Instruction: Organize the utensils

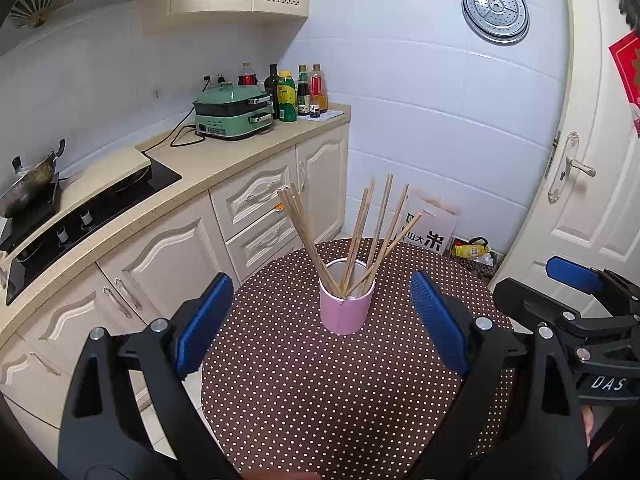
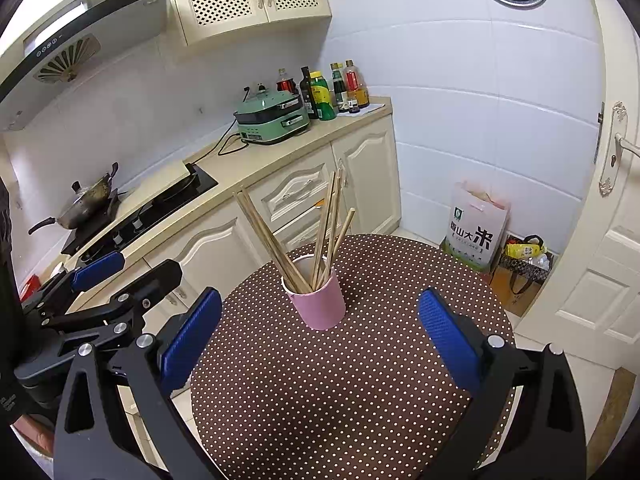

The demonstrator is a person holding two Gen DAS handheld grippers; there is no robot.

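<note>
A pink cup (image 1: 345,312) stands upright on a round table with a brown polka-dot cloth (image 1: 320,392). Several wooden chopsticks (image 1: 360,236) stand in it, fanned out. My left gripper (image 1: 320,316) is open and empty, its blue pads either side of the cup and nearer than it. In the right wrist view the cup (image 2: 320,304) and chopsticks (image 2: 328,232) sit ahead of my right gripper (image 2: 320,332), which is open and empty. The right gripper also shows at the right edge of the left wrist view (image 1: 576,280); the left gripper shows at the left of the right wrist view (image 2: 104,272).
A kitchen counter (image 1: 224,160) with cream cabinets runs along the left, holding a green cooker (image 1: 230,114), several bottles (image 1: 296,92), a stove (image 1: 80,208) and a wok (image 1: 28,184). A rice bag (image 2: 476,226) and a door (image 2: 616,220) stand to the right.
</note>
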